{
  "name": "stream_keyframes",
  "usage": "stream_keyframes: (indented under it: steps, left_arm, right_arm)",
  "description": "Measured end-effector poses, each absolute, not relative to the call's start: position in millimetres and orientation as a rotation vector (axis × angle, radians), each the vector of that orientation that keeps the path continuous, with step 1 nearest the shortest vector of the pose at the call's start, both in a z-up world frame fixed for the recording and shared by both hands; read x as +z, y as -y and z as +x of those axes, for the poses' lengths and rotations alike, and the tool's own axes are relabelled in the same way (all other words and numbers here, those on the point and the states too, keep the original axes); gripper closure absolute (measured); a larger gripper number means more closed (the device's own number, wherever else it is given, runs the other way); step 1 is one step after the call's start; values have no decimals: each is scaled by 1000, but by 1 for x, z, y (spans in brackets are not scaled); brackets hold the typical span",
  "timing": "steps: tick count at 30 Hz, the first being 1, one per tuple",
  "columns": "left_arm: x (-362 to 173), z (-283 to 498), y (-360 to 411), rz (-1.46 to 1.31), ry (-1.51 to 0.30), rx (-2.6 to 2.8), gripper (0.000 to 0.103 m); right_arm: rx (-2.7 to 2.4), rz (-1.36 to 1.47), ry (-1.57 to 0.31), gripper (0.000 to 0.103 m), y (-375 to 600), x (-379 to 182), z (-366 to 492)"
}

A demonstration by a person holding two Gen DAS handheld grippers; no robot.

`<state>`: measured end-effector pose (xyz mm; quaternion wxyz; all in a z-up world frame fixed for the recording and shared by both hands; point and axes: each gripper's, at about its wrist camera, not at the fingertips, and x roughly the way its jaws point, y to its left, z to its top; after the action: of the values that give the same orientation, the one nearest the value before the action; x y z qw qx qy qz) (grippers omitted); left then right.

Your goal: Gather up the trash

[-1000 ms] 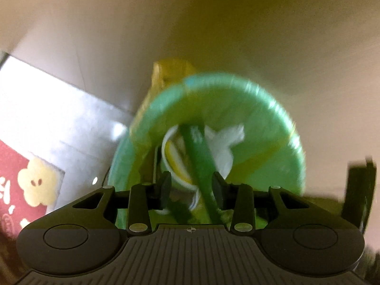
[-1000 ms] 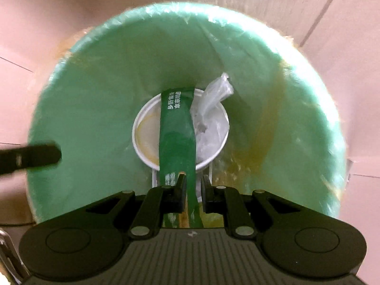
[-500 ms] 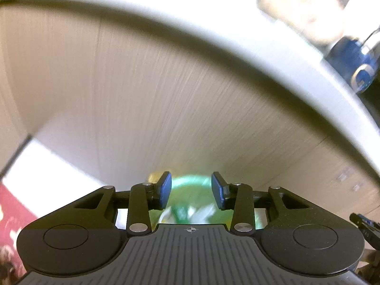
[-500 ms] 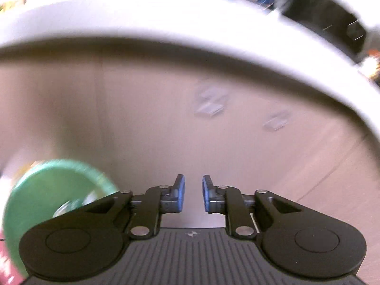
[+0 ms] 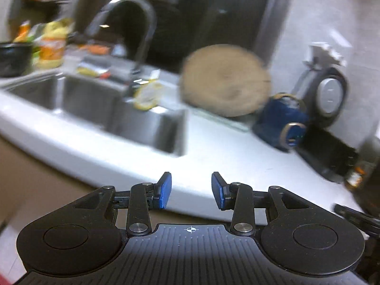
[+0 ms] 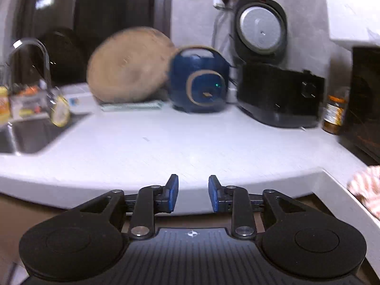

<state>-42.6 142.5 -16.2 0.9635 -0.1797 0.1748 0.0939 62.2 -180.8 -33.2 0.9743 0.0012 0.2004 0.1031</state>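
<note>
Left wrist view: left gripper wide, nothing between pads | right gripper opening, empty | both over white worktop front edge; no trash visible

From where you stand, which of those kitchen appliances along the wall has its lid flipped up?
The black cooker right of the blue one; its lid stands upright.

white countertop all the way round; steel-grey sink with a dark curved faucet; tan round board; deep blue cooker with a tan ring on the front; black appliance beside it; gripper pads are bright blue on black; red-and-white striped cloth at the right edge
</note>
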Motion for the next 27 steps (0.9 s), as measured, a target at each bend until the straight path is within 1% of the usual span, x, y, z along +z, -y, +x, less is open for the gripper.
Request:
stream_keyframes:
  steps: [1,2,4,8,9,10,11,13,14,17,19,22,27]
  left_arm:
    - [-11,-36,-137,-354,-350,158,62]
    - [-7,-28,-130,-342,-348,123,62]
    - [-7,-19,-114,-308,-345,70,62]
    - [-9,-9,-81,-212,-374,-17,62]
    - [-10,-11,-73,-176,-370,-45,62]
    - [-11,-15,-64,-139,-365,-65,66]
    - [-13,-19,-57,-105,-360,-80,73]
    - [-18,-27,-48,-67,-349,-94,82]
    - [-20,-29,-44,-60,-335,-98,84]
    - [-26,-43,-38,-61,-241,-34,84]
    - [-29,-47,-29,-30,-216,31,85]
    - [-32,-49,-17,27,-219,60,85]
    - [-33,-45,-16,-19,-270,11,85]
  right_arm:
    - [227,19,-408,64,176,-30,62]
    - [242,38,-411,62,170,-29,59]
    - [266,81,-423,53,160,-22,53]
    - [289,102,-457,51,138,-15,35]
    - [307,104,-453,47,134,-15,27]
    - [315,102,-443,41,130,-15,19]
    - [315,92,-428,40,125,-15,11]
    - [296,81,-393,37,118,-15,-1]
    - [295,82,-380,36,115,-15,-6]
    - [289,56,-342,36,111,-17,-13]
    - [288,43,-336,36,111,-20,-17]
    - [297,79,-328,36,114,-22,-22]
    - [309,63,-316,35,115,-24,-25]
